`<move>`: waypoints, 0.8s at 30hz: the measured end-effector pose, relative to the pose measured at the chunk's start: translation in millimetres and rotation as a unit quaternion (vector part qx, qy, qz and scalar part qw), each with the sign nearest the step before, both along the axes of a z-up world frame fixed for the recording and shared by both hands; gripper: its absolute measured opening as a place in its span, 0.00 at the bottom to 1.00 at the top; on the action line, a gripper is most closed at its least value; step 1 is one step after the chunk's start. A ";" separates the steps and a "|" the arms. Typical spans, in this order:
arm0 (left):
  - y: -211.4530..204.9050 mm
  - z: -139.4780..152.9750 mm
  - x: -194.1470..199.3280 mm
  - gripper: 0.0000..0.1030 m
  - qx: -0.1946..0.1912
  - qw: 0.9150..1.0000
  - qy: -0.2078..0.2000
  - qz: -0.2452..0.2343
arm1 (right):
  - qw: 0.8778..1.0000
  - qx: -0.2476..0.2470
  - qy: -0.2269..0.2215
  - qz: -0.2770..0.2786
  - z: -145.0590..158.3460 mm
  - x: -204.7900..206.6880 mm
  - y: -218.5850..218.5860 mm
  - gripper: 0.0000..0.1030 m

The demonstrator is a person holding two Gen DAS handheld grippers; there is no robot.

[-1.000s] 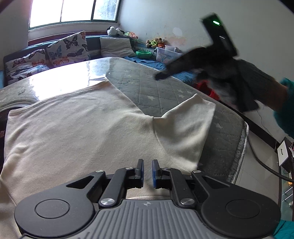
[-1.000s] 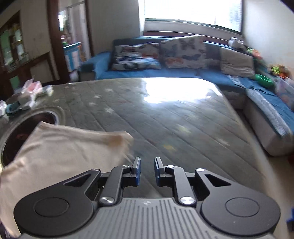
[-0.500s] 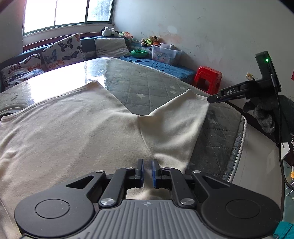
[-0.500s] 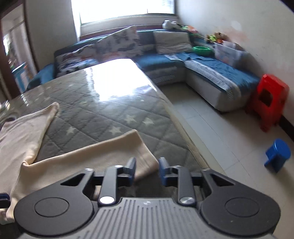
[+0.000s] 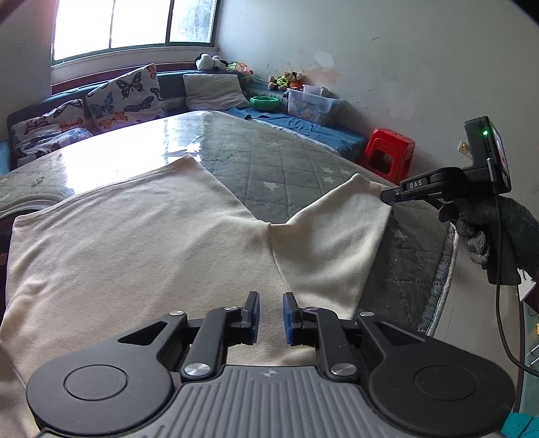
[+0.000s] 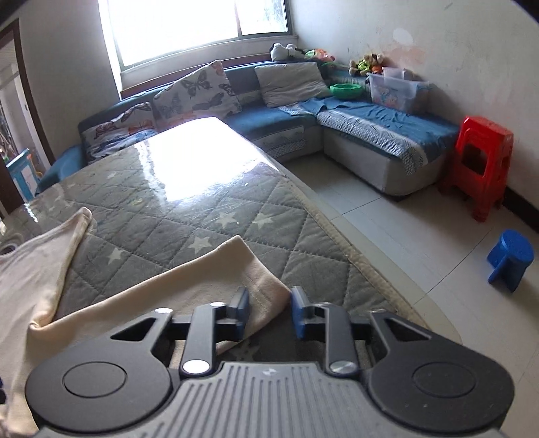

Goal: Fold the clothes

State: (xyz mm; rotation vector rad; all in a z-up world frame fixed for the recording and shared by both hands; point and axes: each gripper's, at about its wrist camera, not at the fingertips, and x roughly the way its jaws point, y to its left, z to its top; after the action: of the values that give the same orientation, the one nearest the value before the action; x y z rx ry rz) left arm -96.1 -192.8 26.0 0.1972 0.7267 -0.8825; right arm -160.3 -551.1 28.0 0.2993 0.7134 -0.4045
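Two hand-held grippers, left (image 5: 270, 313) parted above shirt (image 5: 134, 242), right (image 6: 269, 311) unclenched, straddling sleeve (image 6: 202, 283) corner

Daylight pours in from the window (image 6: 198, 30) at the far wall, blown out to plain white in both views. It throws a strong glare patch on the glossy table (image 5: 134, 145), washing out the quilted pattern there; the same patch shows in the right wrist view (image 6: 202, 151). The cream shirt (image 5: 134, 242) is evenly lit with soft shadows in its creases. Both pictures are sharp in the middle. Fisheye bending curves the walls, and dark vignette fills the corners. The red stool (image 6: 478, 165) looks slightly soft.
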 end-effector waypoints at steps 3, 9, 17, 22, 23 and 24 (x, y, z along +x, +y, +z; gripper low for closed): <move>-1.3 -1.5 -0.6 0.16 0.003 1.000 0.001 -0.002 | 1.000 0.006 -0.012 -0.001 6.2 -1.5 -2.0 0.07; -5.6 -5.4 -3.9 0.17 0.004 1.000 0.001 -0.013 | 0.999 -0.005 -0.041 0.008 30.3 -2.9 -2.6 0.07; -3.3 -2.4 -4.0 0.24 -0.007 1.000 0.001 -0.010 | 0.998 -0.015 -0.052 0.032 52.7 3.4 8.0 0.07; 11.5 5.2 2.9 0.24 -0.019 1.000 0.001 0.016 | 0.995 -0.010 -0.074 0.062 85.8 0.0 21.7 0.07; 15.5 6.8 4.4 0.24 -0.022 1.000 0.001 0.022 | 0.995 -0.013 -0.077 0.070 92.1 0.2 26.3 0.07; 20.0 8.7 5.6 0.24 -0.024 0.999 -0.001 0.028 | 0.994 -0.015 -0.080 0.078 98.4 0.4 30.9 0.07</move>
State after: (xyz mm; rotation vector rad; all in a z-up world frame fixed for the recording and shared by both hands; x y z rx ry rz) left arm -90.5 -172.8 34.7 0.1350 0.7065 -0.8455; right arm -159.9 -520.2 126.5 0.2417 0.5693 -0.2404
